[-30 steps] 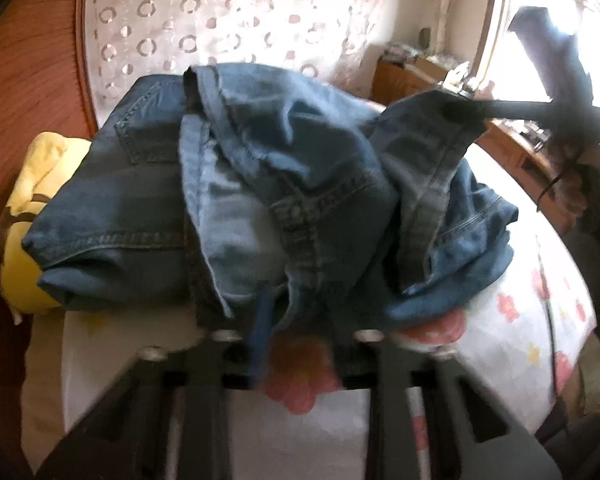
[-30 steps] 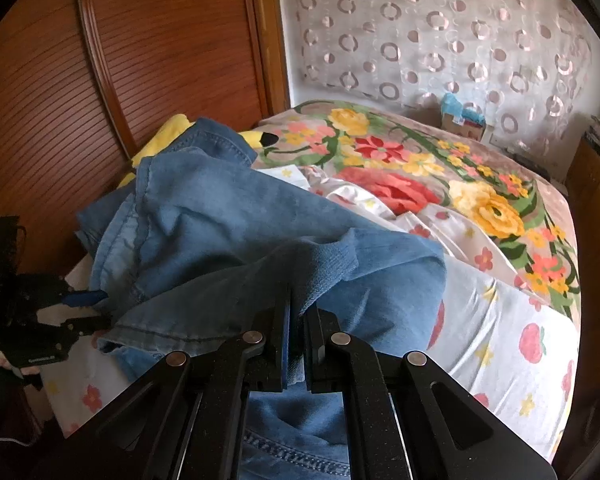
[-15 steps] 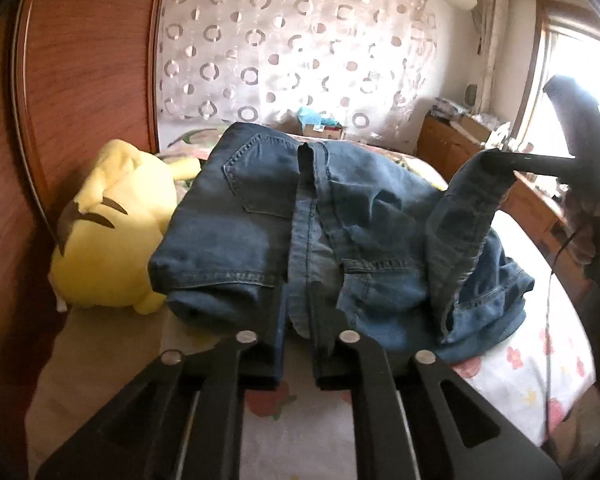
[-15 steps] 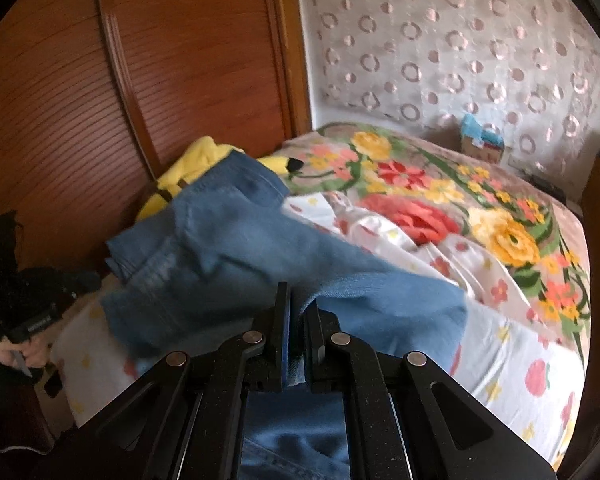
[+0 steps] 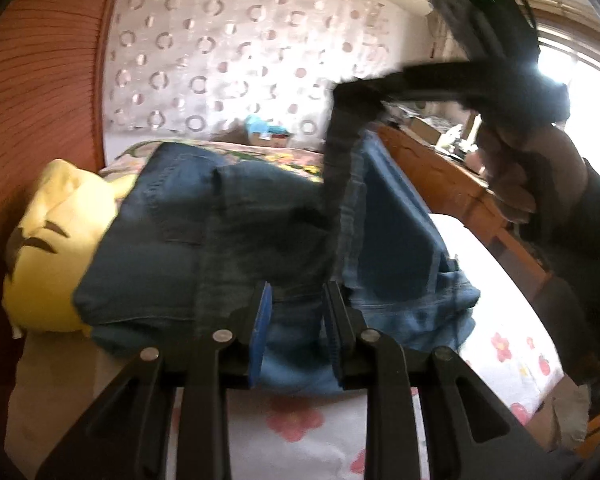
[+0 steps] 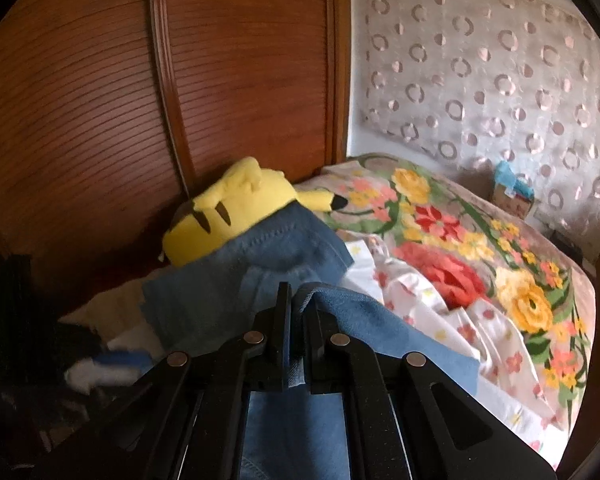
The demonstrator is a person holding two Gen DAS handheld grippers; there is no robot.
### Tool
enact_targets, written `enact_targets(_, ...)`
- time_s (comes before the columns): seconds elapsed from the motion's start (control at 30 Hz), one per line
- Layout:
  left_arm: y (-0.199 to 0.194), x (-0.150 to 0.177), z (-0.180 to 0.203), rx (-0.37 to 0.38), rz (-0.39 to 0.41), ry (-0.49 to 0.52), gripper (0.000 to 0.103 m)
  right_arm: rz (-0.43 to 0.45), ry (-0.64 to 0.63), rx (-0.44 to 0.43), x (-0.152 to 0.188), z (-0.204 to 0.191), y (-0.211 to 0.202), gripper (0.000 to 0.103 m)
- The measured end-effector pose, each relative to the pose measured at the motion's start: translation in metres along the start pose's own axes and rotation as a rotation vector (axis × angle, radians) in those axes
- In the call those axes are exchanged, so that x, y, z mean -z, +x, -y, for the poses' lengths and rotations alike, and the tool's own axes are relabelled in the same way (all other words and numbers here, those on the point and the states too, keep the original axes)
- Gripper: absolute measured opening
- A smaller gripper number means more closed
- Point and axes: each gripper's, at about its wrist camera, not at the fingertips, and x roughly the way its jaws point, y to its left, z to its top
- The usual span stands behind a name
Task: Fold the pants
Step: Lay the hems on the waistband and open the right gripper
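The blue jeans [image 5: 236,248] lie bunched on the bed, one side against a yellow plush. My left gripper [image 5: 296,308] is open, its fingers standing either side of the jeans' near edge. My right gripper [image 6: 298,304] is shut on a fold of the jeans [image 6: 260,276] and holds it lifted. In the left wrist view the right gripper [image 5: 356,98] is high at the upper right, and a strip of denim hangs from it down to the pile.
A yellow plush toy [image 5: 56,248] lies at the left by the wooden wardrobe [image 6: 140,100]. The floral bedspread [image 6: 480,248] covers the bed beyond. A wooden dresser [image 5: 460,184] stands at the right near the window.
My left gripper opened from shut and now straddles the jeans' edge. My right gripper rose and pulled its fold of denim higher.
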Motion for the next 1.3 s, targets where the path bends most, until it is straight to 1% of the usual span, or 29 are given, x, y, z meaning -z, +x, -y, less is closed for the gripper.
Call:
enact_targets(0.1, 0.012, -0.002, 0.006, 0.043, -0.019, 0.001, 0.025, -0.008, -0.030, 0.009, -0.011, -0.008, 0.008, 0.002)
enact_targets(0.27, 0.045, 0.005, 0.014, 0.045, -0.108, 0.007, 0.025, -0.037, -0.007, 0.004, -0.004, -0.001, 0.024, 0.002)
enact_targets(0.37, 0.054, 0.009, 0.023, 0.040, -0.122, 0.018, 0.025, -0.046, 0.011, 0.007, 0.002, 0.005, 0.029, 0.002)
enact_targets(0.43, 0.059, 0.009, 0.025, 0.031, -0.118, 0.029, 0.025, -0.047, 0.018, 0.010, 0.004, 0.007, 0.029, 0.002)
enact_targets(0.47, 0.060, 0.010, 0.026, 0.028, -0.115, 0.033, 0.020, -0.046, 0.021, 0.011, 0.004, 0.008, 0.029, 0.002)
enact_targets(0.5, 0.060, 0.011, 0.027, 0.019, -0.118, 0.031, 0.009, -0.042, 0.025, 0.010, 0.004, 0.010, 0.028, 0.002)
enact_targets(0.57, 0.051, 0.008, 0.026, 0.037, -0.095, 0.019, 0.006, -0.033, 0.031, 0.007, 0.001, 0.012, 0.027, 0.002)
enact_targets(0.67, 0.016, 0.001, 0.028, 0.006, -0.011, 0.005, 0.006, -0.015, 0.031, -0.003, -0.004, 0.012, 0.026, 0.002)
enact_targets(0.7, 0.003, -0.003, 0.025, 0.003, 0.010, -0.014, 0.006, -0.009, 0.034, -0.007, -0.007, 0.011, 0.026, 0.002)
enact_targets(0.73, -0.001, -0.004, 0.023, -0.004, 0.004, -0.020, 0.006, -0.005, 0.039, -0.013, -0.008, 0.011, 0.026, 0.002)
enact_targets(0.8, 0.001, -0.003, 0.018, -0.045, -0.020, -0.017, 0.006, -0.006, 0.053, -0.022, -0.009, 0.009, 0.029, 0.002)
enact_targets(0.83, 0.008, -0.001, 0.014, -0.058, -0.051, -0.025, 0.006, -0.012, 0.060, -0.026, -0.007, 0.009, 0.031, 0.003)
enact_targets(0.87, 0.014, 0.004, 0.009, -0.051, -0.075, -0.041, 0.007, -0.031, 0.066, -0.035, -0.003, 0.008, 0.032, 0.012)
enact_targets(0.9, 0.019, 0.007, 0.009, -0.046, -0.086, -0.047, 0.007, -0.047, 0.065, -0.031, 0.001, 0.008, 0.033, 0.032)
enact_targets(0.93, 0.023, 0.010, 0.011, -0.052, -0.095, -0.041, 0.007, -0.060, 0.065, -0.014, 0.006, 0.010, 0.032, 0.044)
enact_targets(0.97, 0.026, 0.013, 0.014, -0.062, -0.100, -0.033, 0.007, -0.063, 0.068, 0.007, 0.012, 0.012, 0.028, 0.052)
enact_targets(1.03, 0.029, 0.016, 0.015, -0.071, -0.106, -0.032, 0.008, -0.067, 0.078, 0.017, 0.028, 0.020, 0.015, 0.052)
enact_targets(1.1, 0.030, 0.019, 0.016, -0.075, -0.109, -0.031, 0.009, -0.071, 0.101, 0.055, 0.049, 0.033, -0.003, 0.052)
enact_targets(1.23, 0.030, 0.019, 0.010, -0.074, -0.116, -0.038, 0.011, -0.075, 0.162, 0.096, 0.089, 0.059, -0.037, 0.052)
enact_targets(1.3, 0.032, 0.019, 0.008, -0.076, -0.120, -0.039, 0.011, -0.070, 0.194, 0.133, 0.108, 0.071, -0.059, 0.048)
